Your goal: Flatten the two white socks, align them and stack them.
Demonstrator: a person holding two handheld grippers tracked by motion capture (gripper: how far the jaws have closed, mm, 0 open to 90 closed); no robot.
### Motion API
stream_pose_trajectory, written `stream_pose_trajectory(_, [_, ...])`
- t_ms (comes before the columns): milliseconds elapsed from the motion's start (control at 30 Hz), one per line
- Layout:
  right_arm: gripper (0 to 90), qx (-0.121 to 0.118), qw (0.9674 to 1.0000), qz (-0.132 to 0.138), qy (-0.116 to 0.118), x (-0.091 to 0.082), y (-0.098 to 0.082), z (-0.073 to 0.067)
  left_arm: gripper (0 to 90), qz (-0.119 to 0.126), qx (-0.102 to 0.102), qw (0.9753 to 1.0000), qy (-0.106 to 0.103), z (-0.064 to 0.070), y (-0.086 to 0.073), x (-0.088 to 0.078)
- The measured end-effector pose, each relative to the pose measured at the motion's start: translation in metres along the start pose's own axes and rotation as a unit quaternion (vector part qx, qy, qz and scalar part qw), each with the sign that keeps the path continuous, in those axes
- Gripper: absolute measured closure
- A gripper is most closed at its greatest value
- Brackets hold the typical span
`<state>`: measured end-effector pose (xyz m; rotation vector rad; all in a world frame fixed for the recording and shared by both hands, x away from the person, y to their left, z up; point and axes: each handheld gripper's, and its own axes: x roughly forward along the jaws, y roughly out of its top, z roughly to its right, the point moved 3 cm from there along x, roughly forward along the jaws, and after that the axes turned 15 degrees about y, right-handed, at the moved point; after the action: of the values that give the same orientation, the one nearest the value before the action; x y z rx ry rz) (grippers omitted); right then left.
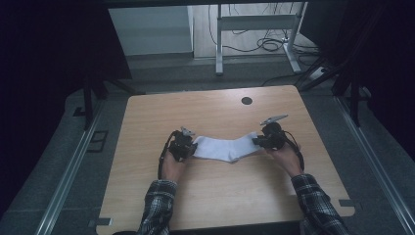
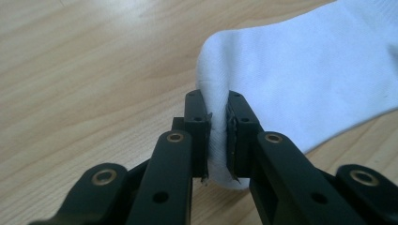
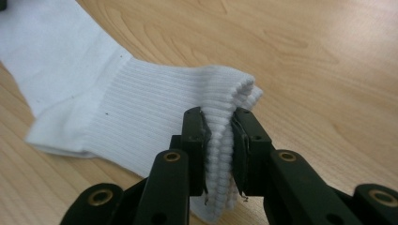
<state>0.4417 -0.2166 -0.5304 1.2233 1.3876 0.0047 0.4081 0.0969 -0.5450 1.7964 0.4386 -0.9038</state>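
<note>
A white sock (image 1: 225, 148) lies stretched across the middle of the wooden table (image 1: 147, 117), between my two grippers. My left gripper (image 1: 188, 145) is shut on the sock's toe end; in the left gripper view its black pads pinch the smooth white fabric (image 2: 300, 79) at the gripper's tips (image 2: 217, 117). My right gripper (image 1: 258, 140) is shut on the ribbed cuff; in the right gripper view the folded cuff (image 3: 155, 112) bulges between the pads (image 3: 219, 136). The sock rests on the wood in both gripper views.
A dark round hole (image 1: 246, 101) sits in the table near its far edge. Beyond the table stand a white desk frame (image 1: 254, 29) and loose cables (image 1: 274, 44) on the floor. Plaid sleeves (image 1: 156, 205) come in from the bottom.
</note>
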Motion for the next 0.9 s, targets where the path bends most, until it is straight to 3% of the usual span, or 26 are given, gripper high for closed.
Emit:
stream_pose_trajectory(133, [67.0, 0.001, 1.0, -0.006, -0.007, 0.009, -0.007, 0.005, 79.0, -0.003, -0.003, 1.0, 0.007, 0.001, -0.003, 0.007])
stream_pose_trajectory(433, [52.2, -0.001, 0.9999, 0.004, -0.013, 0.006, -0.01, 0.008, 59.6, 0.007, -0.037, 0.9992, 0.015, -0.004, -0.002, 0.007])
stream_pose_trajectory(667, [40.4, -0.004, 0.9999, 0.013, -0.006, 0.002, -0.01, 0.005, 46.3, 0.016, -0.037, 0.999, 0.022, -0.003, 0.002, 0.001])
stream_pose_trajectory(767, [36.4, -0.001, 0.9997, 0.025, 0.001, -0.001, -0.008, 0.003, 39.8, 0.022, -0.047, 0.9985, 0.017, -0.004, 0.003, -0.002])
stream_pose_trajectory(900, [32.8, -0.005, 0.9996, 0.029, 0.003, -0.007, -0.008, -0.001, 32.3, 0.028, -0.063, 0.9976, -0.01, -0.004, 0.003, -0.007])
